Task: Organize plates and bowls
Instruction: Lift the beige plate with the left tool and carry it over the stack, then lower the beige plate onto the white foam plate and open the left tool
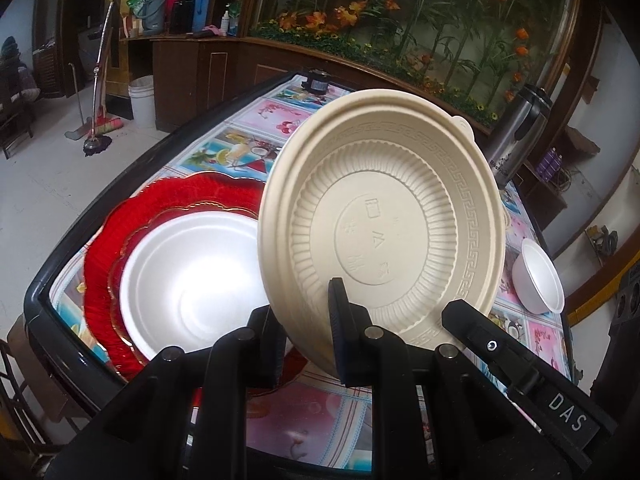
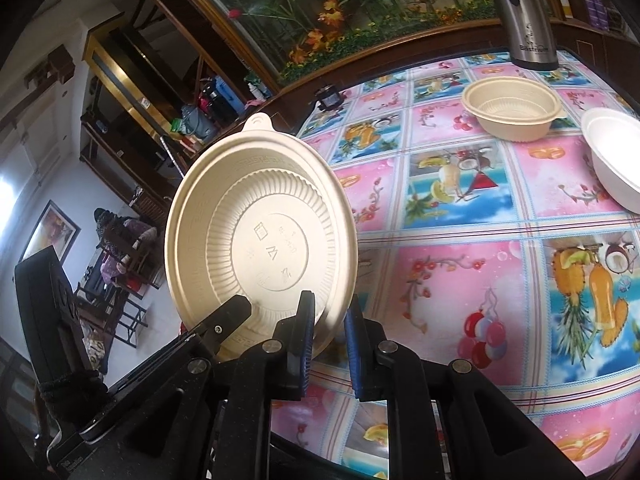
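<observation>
Both claws, left (image 1: 304, 344) and right (image 2: 328, 344), pinched the beige bowl's (image 1: 384, 232) rim; best lowered level, centred into the white plate (image 1: 192, 280) beside it.

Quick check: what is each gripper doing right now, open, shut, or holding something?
Left gripper: shut on the rim of a beige lid, tilted up off the table.
Right gripper: shut on the rim of a second beige lid, also lifted.
</observation>
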